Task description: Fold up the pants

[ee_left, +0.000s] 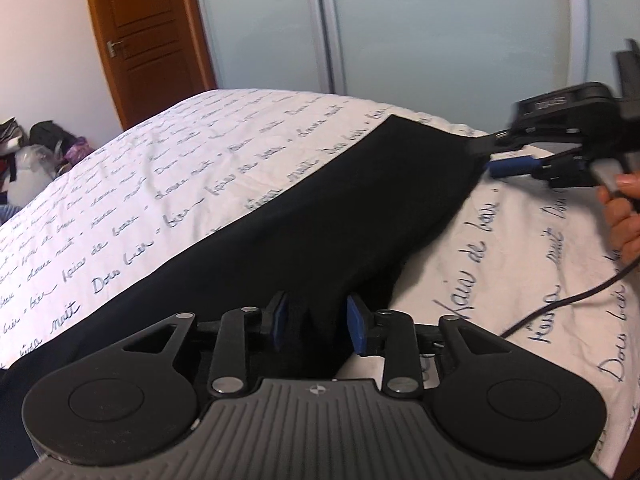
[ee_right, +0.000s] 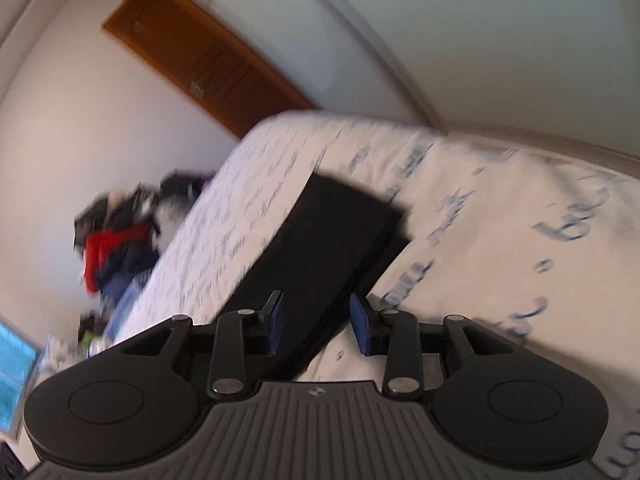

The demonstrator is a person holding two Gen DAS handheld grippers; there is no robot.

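black pants long, flat on bed, cross-folds left. left gripper wide over near end; right gripper wide, empty.

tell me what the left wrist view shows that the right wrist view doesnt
Only the left wrist view shows the right gripper from outside, at the far end of the black pants, with the person's right hand behind it. Only the right wrist view shows a red garment in the floor pile. Both share the pants, the script-printed bedspread and the wooden door.
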